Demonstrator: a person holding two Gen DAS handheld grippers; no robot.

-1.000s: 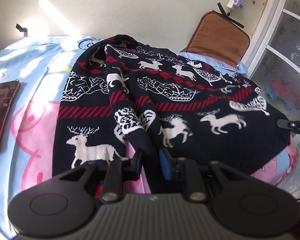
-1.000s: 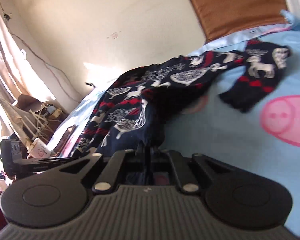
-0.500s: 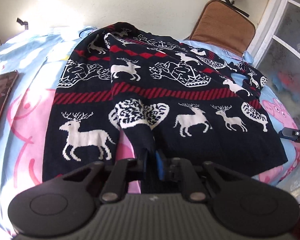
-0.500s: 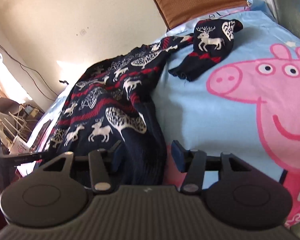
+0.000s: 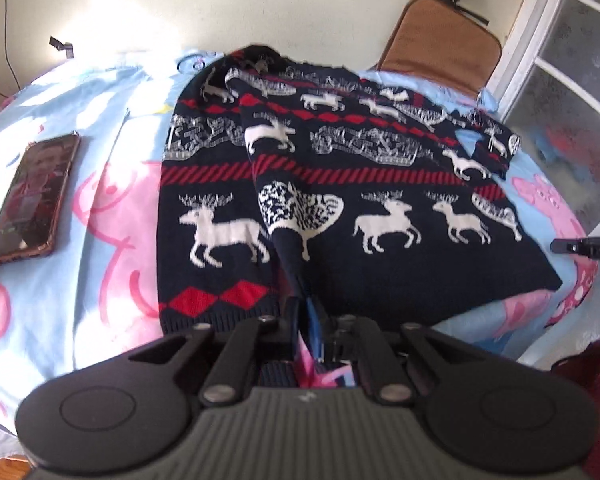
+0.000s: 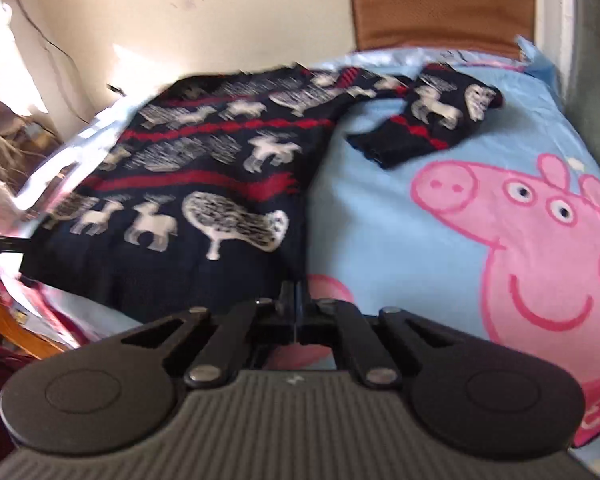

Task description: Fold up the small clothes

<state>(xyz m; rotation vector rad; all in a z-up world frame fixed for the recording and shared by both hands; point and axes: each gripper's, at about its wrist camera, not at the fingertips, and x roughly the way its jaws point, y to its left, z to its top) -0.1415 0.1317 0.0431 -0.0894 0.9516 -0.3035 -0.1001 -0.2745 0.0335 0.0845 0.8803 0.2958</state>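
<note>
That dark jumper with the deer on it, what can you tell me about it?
The sweater is a navy knit patterned with white reindeer, white hearts and red stripes and diamonds, with a ribbed hem. It lies spread on the blue cartoon-pig bedsheet, hem nearest. One sleeve is folded across its front, and the left gripper is shut on that cuff. The other sleeve lies out to the side on the sheet. The right gripper is shut at the hem's corner.

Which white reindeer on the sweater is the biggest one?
The biggest is the reindeer on the sweater panel nearest the phone, just above the red diamonds. The others look smaller.
</note>
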